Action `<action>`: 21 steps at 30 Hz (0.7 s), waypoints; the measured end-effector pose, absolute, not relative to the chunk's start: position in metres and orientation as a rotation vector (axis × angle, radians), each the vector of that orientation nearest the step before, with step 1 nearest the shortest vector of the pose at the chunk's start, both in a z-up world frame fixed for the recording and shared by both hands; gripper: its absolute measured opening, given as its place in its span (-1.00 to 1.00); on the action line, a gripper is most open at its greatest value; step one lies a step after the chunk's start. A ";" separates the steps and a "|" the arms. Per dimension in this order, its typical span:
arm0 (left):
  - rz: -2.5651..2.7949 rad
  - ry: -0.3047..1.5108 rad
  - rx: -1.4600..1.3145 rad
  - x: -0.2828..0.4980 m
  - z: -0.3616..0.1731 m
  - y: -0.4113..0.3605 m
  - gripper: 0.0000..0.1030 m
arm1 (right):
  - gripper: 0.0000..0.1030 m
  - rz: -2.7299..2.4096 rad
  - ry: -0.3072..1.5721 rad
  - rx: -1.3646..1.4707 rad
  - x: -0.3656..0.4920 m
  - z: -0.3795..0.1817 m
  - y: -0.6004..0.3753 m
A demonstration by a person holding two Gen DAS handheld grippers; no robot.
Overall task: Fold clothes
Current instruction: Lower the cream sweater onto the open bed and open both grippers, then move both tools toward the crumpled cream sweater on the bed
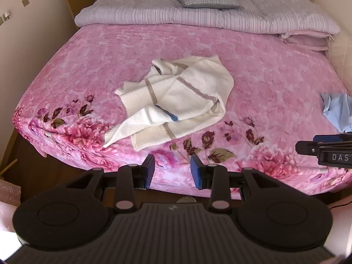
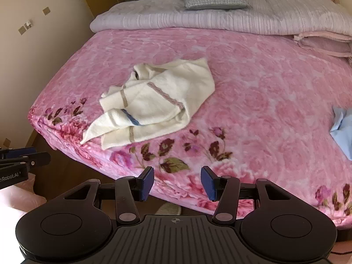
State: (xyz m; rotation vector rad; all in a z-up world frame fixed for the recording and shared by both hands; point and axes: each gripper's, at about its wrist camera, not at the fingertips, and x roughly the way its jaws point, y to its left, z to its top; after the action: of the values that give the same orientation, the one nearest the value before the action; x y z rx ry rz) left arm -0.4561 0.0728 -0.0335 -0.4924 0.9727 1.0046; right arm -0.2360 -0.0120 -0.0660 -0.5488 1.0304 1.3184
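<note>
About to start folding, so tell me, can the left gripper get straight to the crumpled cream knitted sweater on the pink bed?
Probably yes. The left gripper hangs at the bed's near edge, jaws open, and only bare pink floral blanket lies between it and the crumpled cream knitted sweater.

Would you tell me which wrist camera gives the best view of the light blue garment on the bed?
The right wrist view shows the light blue garment a little better: larger, unobstructed, though cut by the frame edge. In the left wrist view it is also cropped at the edge, and the right gripper crosses just below it.
</note>
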 end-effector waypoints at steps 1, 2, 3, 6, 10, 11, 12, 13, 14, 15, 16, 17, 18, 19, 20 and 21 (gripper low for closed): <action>1.001 0.977 -0.487 -0.453 -0.033 0.071 -0.40 | -0.01 1.316 1.034 -0.548 -0.234 -0.066 -0.013; 0.998 0.982 -0.480 -0.451 -0.032 0.070 -0.40 | -0.01 1.314 1.036 -0.545 -0.233 -0.066 -0.014; 0.994 0.986 -0.472 -0.448 -0.031 0.069 -0.39 | -0.01 1.316 1.037 -0.540 -0.231 -0.064 -0.015; 0.985 1.000 -0.449 -0.440 -0.030 0.068 -0.39 | -0.01 1.319 1.029 -0.523 -0.227 -0.061 -0.017; 0.970 1.007 -0.417 -0.429 -0.026 0.069 -0.39 | -0.01 1.313 1.030 -0.501 -0.221 -0.059 -0.018; 0.964 1.004 -0.409 -0.427 -0.024 0.069 -0.39 | -0.01 1.311 1.031 -0.496 -0.220 -0.059 -0.017; 0.960 1.002 -0.403 -0.426 -0.023 0.069 -0.39 | -0.01 1.312 1.031 -0.493 -0.219 -0.058 -0.016; 0.958 1.000 -0.399 -0.425 -0.023 0.070 -0.39 | -0.01 1.314 1.028 -0.490 -0.219 -0.057 -0.015; 0.957 0.998 -0.397 -0.423 -0.022 0.071 -0.39 | -0.01 1.314 1.023 -0.487 -0.219 -0.056 -0.014; 0.957 0.998 -0.396 -0.422 -0.022 0.073 -0.39 | -0.01 1.312 1.017 -0.485 -0.219 -0.055 -0.013; 0.957 0.997 -0.396 -0.421 -0.022 0.076 -0.39 | -0.01 1.311 1.012 -0.483 -0.218 -0.054 -0.012; 0.955 0.995 -0.397 -0.420 -0.023 0.079 -0.39 | -0.01 1.308 1.008 -0.481 -0.218 -0.053 -0.010; 0.953 0.992 -0.398 -0.419 -0.024 0.080 -0.39 | -0.01 1.304 1.005 -0.479 -0.217 -0.052 -0.009; 0.950 0.990 -0.399 -0.418 -0.024 0.082 -0.39 | -0.01 1.301 1.002 -0.477 -0.216 -0.052 -0.008; 0.947 0.988 -0.400 -0.418 -0.025 0.084 -0.39 | -0.01 1.299 1.000 -0.478 -0.216 -0.051 -0.006; 0.942 0.987 -0.400 -0.417 -0.026 0.087 -0.39 | -0.01 1.298 0.997 -0.479 -0.216 -0.051 -0.004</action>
State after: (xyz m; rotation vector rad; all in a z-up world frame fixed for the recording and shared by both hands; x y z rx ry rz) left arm -0.4171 0.0871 -0.0258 -0.4004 0.9867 0.9423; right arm -0.2160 -0.0036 -0.0507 -0.4788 0.9965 1.2976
